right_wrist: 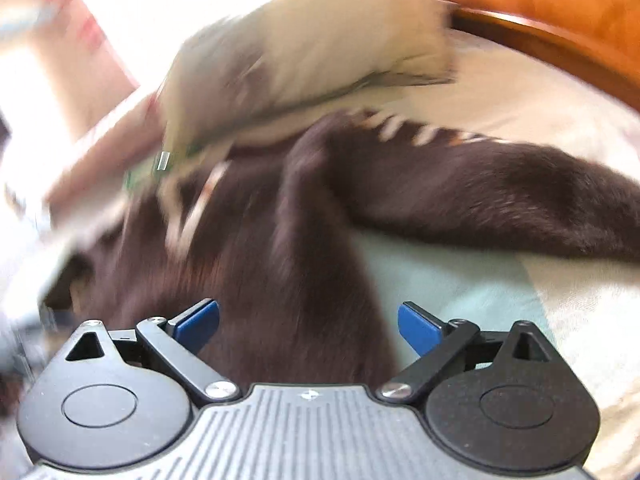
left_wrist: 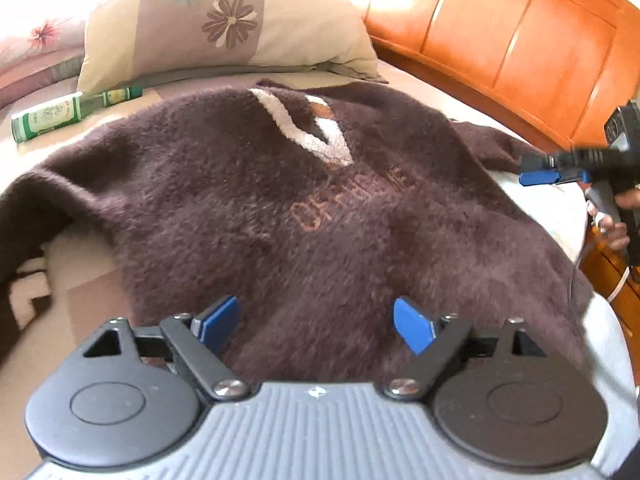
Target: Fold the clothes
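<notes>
Sweater (left_wrist: 280,200) — dark brown, fuzzy, white V-neck trim — spread flat on bed (left_wrist: 400,76), collar toward pillow (left_wrist: 224,24). Left hand-held gripper (left_wrist: 316,322): blue pads apart, hovering over lower body of garment, nothing clamped. Right hand-held gripper (right_wrist: 308,326): pads wide apart above side edge near sleeve (right_wrist: 500,192), nothing gripped; view blurred. Green bottle (left_wrist: 68,112) lying beside pillow.
</notes>
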Tool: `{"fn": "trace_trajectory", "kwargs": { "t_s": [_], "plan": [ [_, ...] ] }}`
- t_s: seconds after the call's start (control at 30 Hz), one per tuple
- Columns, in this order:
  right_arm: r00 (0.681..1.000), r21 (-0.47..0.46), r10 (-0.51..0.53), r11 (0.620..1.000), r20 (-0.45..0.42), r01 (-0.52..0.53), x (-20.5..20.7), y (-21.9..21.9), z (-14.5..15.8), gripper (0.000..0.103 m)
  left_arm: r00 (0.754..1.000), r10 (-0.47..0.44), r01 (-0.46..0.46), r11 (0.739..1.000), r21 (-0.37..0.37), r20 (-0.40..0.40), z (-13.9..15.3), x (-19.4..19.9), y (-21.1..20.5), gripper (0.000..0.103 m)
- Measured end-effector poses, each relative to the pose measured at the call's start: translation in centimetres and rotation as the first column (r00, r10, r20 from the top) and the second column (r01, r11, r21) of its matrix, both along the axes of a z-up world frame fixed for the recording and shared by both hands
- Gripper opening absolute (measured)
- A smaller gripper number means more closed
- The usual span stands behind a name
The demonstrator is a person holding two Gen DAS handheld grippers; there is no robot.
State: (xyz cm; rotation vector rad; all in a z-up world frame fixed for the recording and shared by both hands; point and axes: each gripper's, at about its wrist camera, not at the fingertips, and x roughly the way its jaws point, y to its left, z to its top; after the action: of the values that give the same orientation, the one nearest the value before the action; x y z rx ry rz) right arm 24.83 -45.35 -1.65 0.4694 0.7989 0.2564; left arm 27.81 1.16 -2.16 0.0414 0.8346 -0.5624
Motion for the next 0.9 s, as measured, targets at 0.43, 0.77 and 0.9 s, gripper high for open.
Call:
{"fn": "trace_trajectory", "kwargs": {
  "t_s": [0.43,0.77,0.9],
  "plan": [
    [0.896,0.413,-0.442,0.81,-0.037,0.416,5.0,-8.1,-6.4,0.099,0.995,0.09,-0.093,0.991,-0.094,-0.033,-1.3,-0.1,-4.7,0.085],
    [0.861,0.215,-0.506,0.847,0.051,0.486,6.9,-9.2,-7.3,0.026,0.992,0.116,-0.119,0.991,-0.057,-0.054,-2.7,-0.1,-5.5,0.087],
    [0.876,0.142,-0.479,0.873,0.063,0.467,8.2,-10.5,-6.2,0.025,0.993,0.107,-0.109,0.993,-0.041,-0.054,-2.6,-0.2,-5.6,0.088]
  ]
}}
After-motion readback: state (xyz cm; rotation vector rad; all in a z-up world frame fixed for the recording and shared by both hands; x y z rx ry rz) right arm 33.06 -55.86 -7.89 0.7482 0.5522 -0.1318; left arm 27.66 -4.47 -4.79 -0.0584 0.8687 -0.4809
